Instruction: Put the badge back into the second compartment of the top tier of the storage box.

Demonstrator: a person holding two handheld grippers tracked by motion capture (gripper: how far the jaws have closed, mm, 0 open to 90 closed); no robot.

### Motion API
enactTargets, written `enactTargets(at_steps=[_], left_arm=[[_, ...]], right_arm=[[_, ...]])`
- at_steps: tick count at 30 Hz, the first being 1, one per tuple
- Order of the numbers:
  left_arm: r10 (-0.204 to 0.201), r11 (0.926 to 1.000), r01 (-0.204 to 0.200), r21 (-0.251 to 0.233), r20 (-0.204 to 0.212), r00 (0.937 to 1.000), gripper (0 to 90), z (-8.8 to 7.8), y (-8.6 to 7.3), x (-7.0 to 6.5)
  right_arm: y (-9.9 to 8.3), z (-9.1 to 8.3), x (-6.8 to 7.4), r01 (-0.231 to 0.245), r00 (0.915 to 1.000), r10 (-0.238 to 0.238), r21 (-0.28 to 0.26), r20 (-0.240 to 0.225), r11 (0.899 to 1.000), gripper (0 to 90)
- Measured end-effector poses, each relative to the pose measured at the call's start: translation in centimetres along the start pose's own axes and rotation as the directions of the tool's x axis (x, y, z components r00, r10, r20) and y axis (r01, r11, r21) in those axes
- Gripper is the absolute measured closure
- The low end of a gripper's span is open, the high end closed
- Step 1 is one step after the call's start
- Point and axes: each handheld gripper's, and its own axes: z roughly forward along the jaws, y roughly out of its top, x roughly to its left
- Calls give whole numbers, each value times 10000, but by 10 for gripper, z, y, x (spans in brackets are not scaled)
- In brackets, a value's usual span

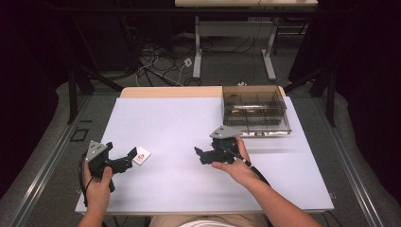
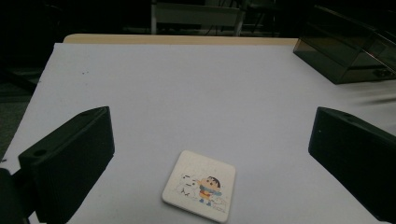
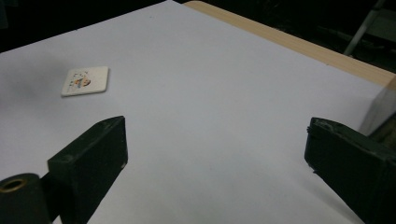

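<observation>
Your left gripper (image 1: 128,157) sits low at near left, jaws spread wide, the cartoon tile (image 1: 141,155) lying just ahead of them. Right gripper (image 1: 201,153) mid-table, jaws apart, empty. White table (image 1: 170,123), smoked box (image 1: 255,111) far right.

The high view looks steeply down from the person's side toward twelve o'clock. Each gripper view skims the table (image 1: 189,189) close up; both share the picture card (image 2: 200,191) and white surface.
</observation>
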Motion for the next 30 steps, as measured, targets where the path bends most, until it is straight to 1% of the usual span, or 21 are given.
enactTargets(at_steps=[1, 2, 3, 4, 5, 7, 8, 9, 12, 13, 15, 16, 17, 18, 22, 23, 24, 25, 26, 27, 30], left_arm=[[-2, 10000, 2, 1, -7, 10000, 6, 0, 0, 0], [-25, 10000, 25, 11, -13, 10000, 6, 0, 0, 1], [-39, 10000, 39, -3, -12, 10000, 6, 0, 0, 1], [-27, 10000, 27, 8, -15, 10000, 6, 0, 0, 2], [-51, 10000, 51, 16, -19, 10000, 6, 0, 0, 2], [-44, 10000, 44, 54, -11, 10000, 6, 0, 0, 3], [-41, 10000, 41, 68, -9, 10000, 6, 0, -1, 3], [-46, 10000, 46, 82, 6, 10000, 6, 0, -1, 3], [-42, 9999, 41, 105, 15, 10000, 6, 0, -1, 3], [-38, 9999, 38, 106, 11, 10000, 6, 0, -1, 3], [-33, 10000, 32, 93, 17, 10000, 6, 0, -1, 4], [-45, 10000, 45, 89, 11, 10000, 6, 0, -1, 4], [-36, 10000, 36, 90, -11, 10000, 6, 0, -1, 4], [-51, 9999, 51, 100, 1, 10000, 6, 0, -1, 4], [-35, 9998, 35, 177, 23, 10000, 6, 0, -1, 4], [-42, 9998, 42, 183, 32, 10000, 6, 0, -2, 4], [-55, 9998, 54, 181, 43, 10000, 6, 0, -2, 4], [-33, 9998, 32, 181, 61, 10000, 6, 0, -2, 5], [-30, 9998, 29, 176, 68, 10000, 6, 0, -1, 5], [-26, 9998, 25, 179, 77, 10000, 6, 0, -1, 5], [9, 9998, -12, 201, 126, 9999, 6, 0, -1, 5]], right_arm=[[2, 3, 2, 59, 10000, -59, 90, -69, 9999, 62], [4, 9, 5, 106, 9998, -102, 247, -187, 9996, 67], [4, 9, 5, 106, 9998, -102, 247, -187, 9996, 67], [8, 16, 9, 90, 9990, -73, 385, -444, 9992, 83], [8, 16, 9, 90, 9990, -73, 385, -444, 9992, 83], [10, 23, 14, 116, 9981, -94, 361, -617, 9993, 87], [12, 30, 19, 241, 9968, -200, 524, -774, 9983, 92], [13, 34, 21, 284, 9964, -237, 568, -816, 9980, 95], [15, 41, 26, 367, 9953, -309, 624, -923, 9974, 95], [17, 47, 30, 351, 9943, -281, 662, -1030, 9972, 95], [20, 52, 33, 288, 9928, -205, 691, -1184, 9972, 96], [20, 52, 33, 288, 9928, -205, 691, -1184, 9972, 96], [22, 57, 36, 285, 9920, -198, 684, -1245, 9972, 100], [22, 57, 36, 285, 9920, -198, 684, -1245, 9972, 100], [26, 66, 40, 326, 9895, -220, 719, -1431, 9969, 117], [27, 70, 42, 310, 9883, -191, 767, -1512, 9966, 118], [27, 70, 42, 310, 9883, -191, 767, -1512, 9966, 118], [29, 74, 44, 373, 9874, -229, 895, -1565, 9953, 119], [29, 74, 44, 373, 9874, -229, 895, -1565, 9953, 119], [29, 80, 47, 403, 9867, -272, 789, -1602, 9961, 120], [30, 85, 49, 480, 9856, -345, 782, -1655, 9958, 126]])
